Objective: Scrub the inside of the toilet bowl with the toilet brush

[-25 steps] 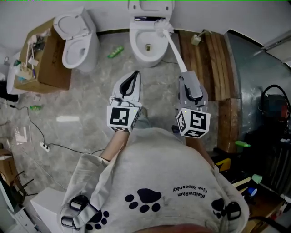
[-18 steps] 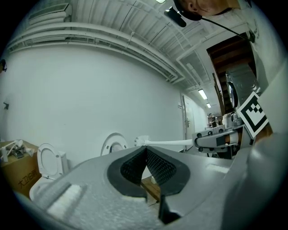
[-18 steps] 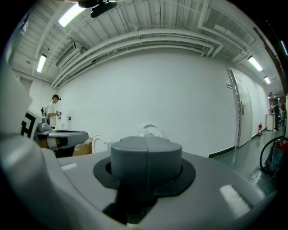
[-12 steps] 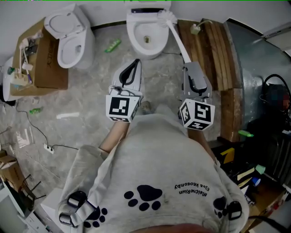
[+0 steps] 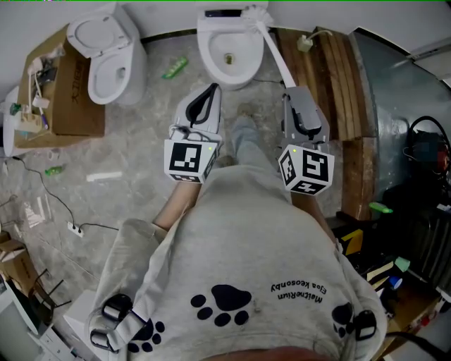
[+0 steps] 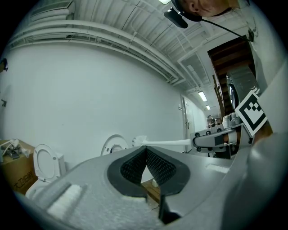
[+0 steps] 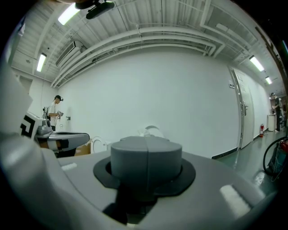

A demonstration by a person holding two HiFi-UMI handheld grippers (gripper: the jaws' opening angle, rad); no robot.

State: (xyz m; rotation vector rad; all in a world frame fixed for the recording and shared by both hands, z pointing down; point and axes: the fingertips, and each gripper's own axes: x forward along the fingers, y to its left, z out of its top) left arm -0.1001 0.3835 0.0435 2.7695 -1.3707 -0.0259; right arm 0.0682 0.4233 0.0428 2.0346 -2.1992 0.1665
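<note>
The white toilet bowl stands at the top middle of the head view, its lid up. My right gripper is shut on the long white handle of the toilet brush. The brush head rests at the bowl's back right rim. My left gripper is shut and empty, in front of the bowl's left side. In the left gripper view the brush runs from the right gripper toward the toilet lid. In the right gripper view the shut gripper hides the handle.
A second toilet and a cardboard box of clutter stand at the left. Wooden planks lie right of the bowl. A green item and a cable lie on the floor. The person's foot is between the grippers.
The person has stepped closer to the toilet and a foot now shows between the grippers. The brush head has shifted from the right rim toward the back of the bowl.
</note>
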